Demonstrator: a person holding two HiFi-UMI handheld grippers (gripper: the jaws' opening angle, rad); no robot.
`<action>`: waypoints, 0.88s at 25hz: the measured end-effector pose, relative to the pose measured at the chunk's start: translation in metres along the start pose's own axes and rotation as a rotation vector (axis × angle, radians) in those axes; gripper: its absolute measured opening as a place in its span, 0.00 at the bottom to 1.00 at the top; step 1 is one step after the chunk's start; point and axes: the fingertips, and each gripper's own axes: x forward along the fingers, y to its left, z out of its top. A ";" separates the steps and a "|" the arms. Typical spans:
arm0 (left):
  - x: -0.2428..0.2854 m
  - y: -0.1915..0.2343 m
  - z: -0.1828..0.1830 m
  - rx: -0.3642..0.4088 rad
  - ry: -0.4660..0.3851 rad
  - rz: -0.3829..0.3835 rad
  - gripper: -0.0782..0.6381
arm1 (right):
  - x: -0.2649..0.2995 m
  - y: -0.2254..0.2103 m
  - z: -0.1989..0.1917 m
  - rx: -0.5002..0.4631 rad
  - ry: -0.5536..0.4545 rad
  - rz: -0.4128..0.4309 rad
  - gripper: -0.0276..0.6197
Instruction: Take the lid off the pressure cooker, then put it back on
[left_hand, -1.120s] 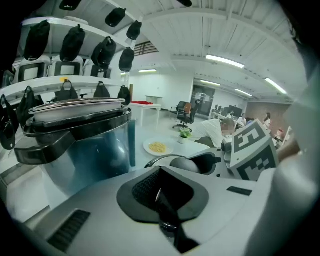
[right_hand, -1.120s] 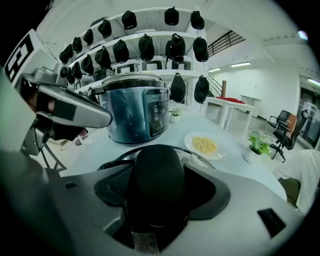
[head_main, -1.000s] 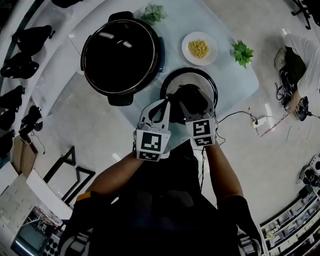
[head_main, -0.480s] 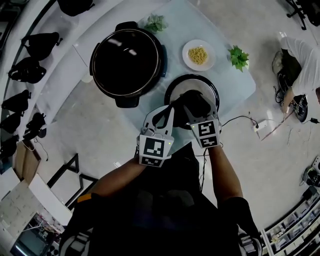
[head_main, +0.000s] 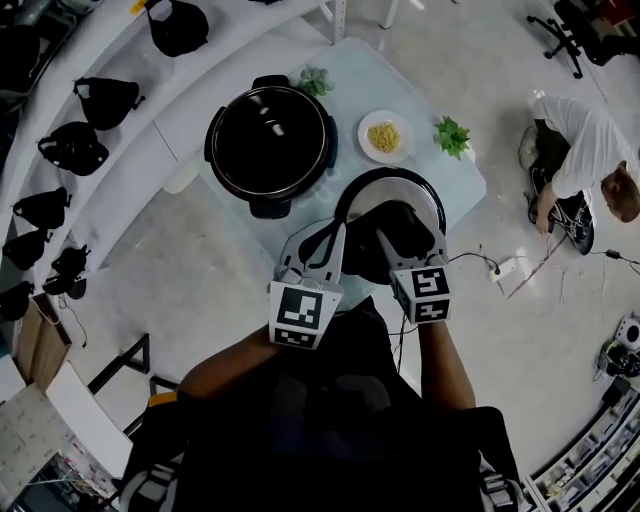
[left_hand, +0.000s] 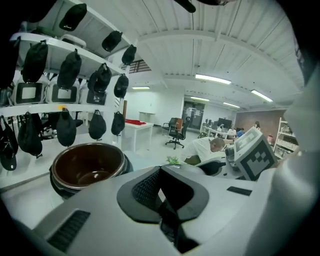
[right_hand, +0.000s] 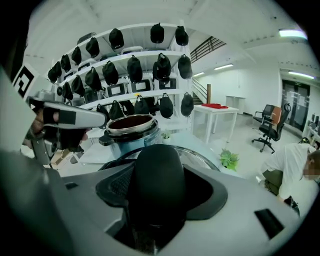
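The open pressure cooker pot (head_main: 270, 140) stands on the pale table (head_main: 455, 195), its dark inside empty; it also shows in the left gripper view (left_hand: 87, 165) and the right gripper view (right_hand: 132, 127). The round lid (head_main: 395, 182) hangs in the air to the pot's right and nearer me. My right gripper (head_main: 402, 228) is shut on the lid's bulky black handle (right_hand: 155, 185), which fills its jaws. My left gripper (head_main: 320, 242) grips a thin black end of that handle (left_hand: 170, 222) from the left. The lid's rim (right_hand: 202, 159) shows past the handle.
A white plate of yellow food (head_main: 384, 137) and two small green plants (head_main: 452, 133) (head_main: 313, 80) sit on the far side of the table. Shelves of black bags (head_main: 75, 150) run along the left. A person (head_main: 580, 150) crouches on the floor at right, by cables.
Both grippers have risen together with the lid, lifting it off the table beside the pot. The pot has not moved.
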 end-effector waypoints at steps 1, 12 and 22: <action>-0.006 0.003 0.005 0.002 -0.012 0.002 0.12 | -0.008 0.002 0.007 0.004 -0.004 -0.006 0.50; -0.076 0.089 0.029 0.008 -0.099 0.133 0.12 | -0.040 0.054 0.091 0.000 -0.096 -0.044 0.50; -0.116 0.174 0.031 0.007 -0.118 0.220 0.12 | 0.016 0.114 0.174 -0.005 -0.149 -0.025 0.50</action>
